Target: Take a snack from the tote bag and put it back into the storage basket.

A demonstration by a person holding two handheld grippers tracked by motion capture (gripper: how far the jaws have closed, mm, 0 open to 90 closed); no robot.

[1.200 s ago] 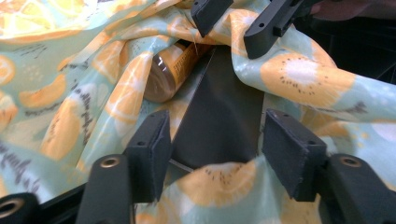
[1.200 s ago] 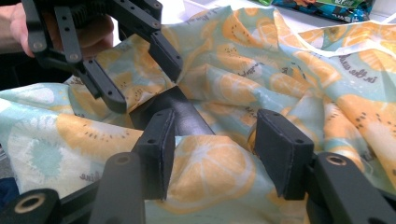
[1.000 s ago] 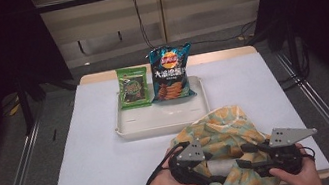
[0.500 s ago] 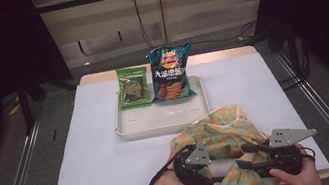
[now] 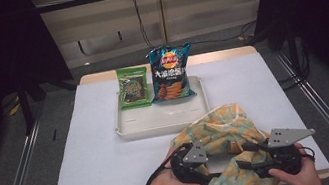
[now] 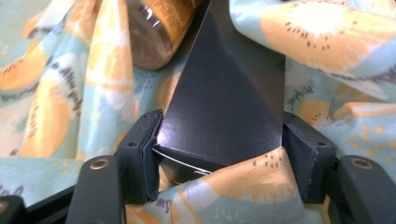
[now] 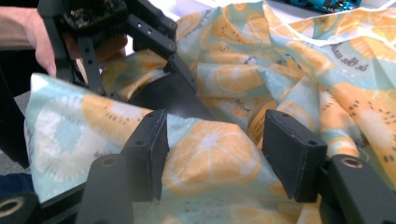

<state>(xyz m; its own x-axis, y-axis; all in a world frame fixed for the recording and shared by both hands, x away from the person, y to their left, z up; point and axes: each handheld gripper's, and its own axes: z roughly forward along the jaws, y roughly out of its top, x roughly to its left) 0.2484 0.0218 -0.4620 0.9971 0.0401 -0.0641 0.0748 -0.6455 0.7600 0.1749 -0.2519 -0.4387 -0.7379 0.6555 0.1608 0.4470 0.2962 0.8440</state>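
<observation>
A fruit-print cloth bag (image 5: 225, 135) lies crumpled at the near edge of the desk (image 5: 92, 155), at about 5 o'clock from the white tray (image 5: 162, 120) that sits in the middle. The left gripper (image 5: 215, 162) comes in from the bottom and points toward 3 o'clock into the bag's folds; in the left gripper view its fingers (image 6: 140, 149) stand on either side of a black box (image 6: 229, 107), both pads touching the box's sides, with a fold of the cloth lying over the box's lower edge. These fingers have just been closing, at a middling width set by the box. Beyond the box, at 11 o'clock in that view, the rounded end of a brown bottle with an orange label (image 6: 156, 32) rests among the cloth. The right gripper (image 5: 238, 165), held at the bag's near right corner, points toward 9 o'clock; in the right gripper view its fingers (image 7: 154, 149) stand moderately wide over a hump of the cloth, the left pad close against the fabric and the right pad clear of it, and they have just been opening. On the tray's far end, a green snack packet (image 5: 132, 86) stands at 11 o'clock and a blue chip bag (image 5: 171, 72) stands just beside it at 12 o'clock.
</observation>
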